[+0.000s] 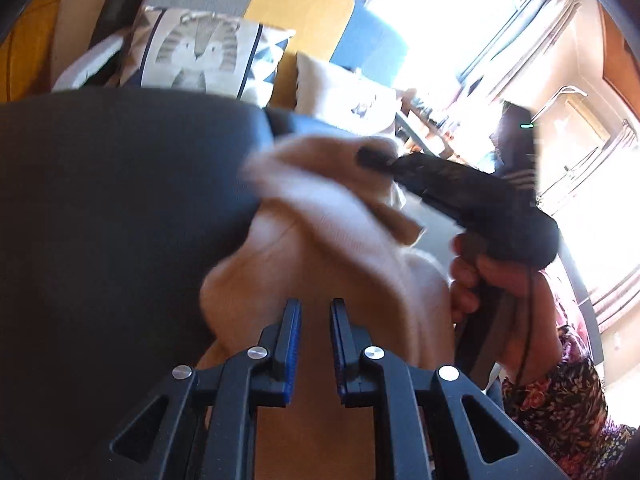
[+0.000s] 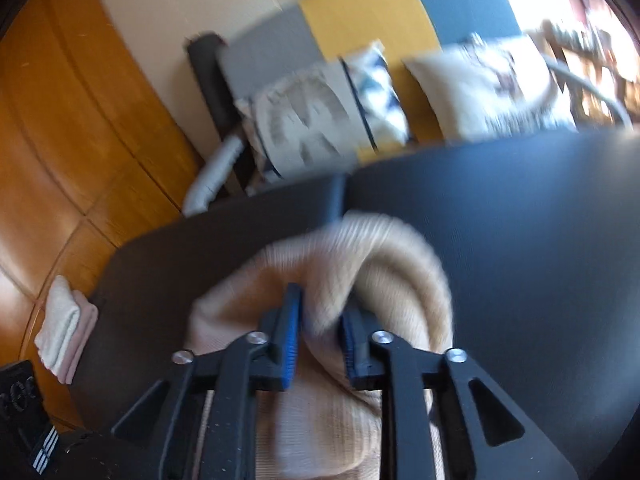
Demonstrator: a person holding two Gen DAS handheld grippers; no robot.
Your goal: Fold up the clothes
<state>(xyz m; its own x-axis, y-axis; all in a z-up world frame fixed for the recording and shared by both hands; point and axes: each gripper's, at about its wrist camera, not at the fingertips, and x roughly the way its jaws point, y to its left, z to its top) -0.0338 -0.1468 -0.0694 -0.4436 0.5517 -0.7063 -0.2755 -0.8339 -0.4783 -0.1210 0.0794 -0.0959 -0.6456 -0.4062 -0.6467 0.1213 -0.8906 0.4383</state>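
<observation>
A beige knitted garment (image 1: 320, 232) lies bunched on the dark table (image 1: 120, 200). In the left wrist view my left gripper (image 1: 316, 308) hovers just over the near part of the garment, its blue pads a narrow gap apart with nothing pinched between them. My right gripper (image 1: 374, 158) reaches in from the right, its tip at the far edge of the cloth, with a person's hand (image 1: 480, 280) on its handle. In the blurred right wrist view the right gripper (image 2: 322, 304) stands open, a raised fold of the garment (image 2: 360, 264) between its jaws, over the table (image 2: 520, 220).
Behind the table is a sofa with a lion-print cushion (image 1: 200, 52) and a cream cushion (image 2: 480, 84). A folded white and pink towel (image 2: 66, 328) lies on the wooden floor (image 2: 60, 140) beside the table's left corner. A floral sleeve (image 1: 560, 400) sits at the right.
</observation>
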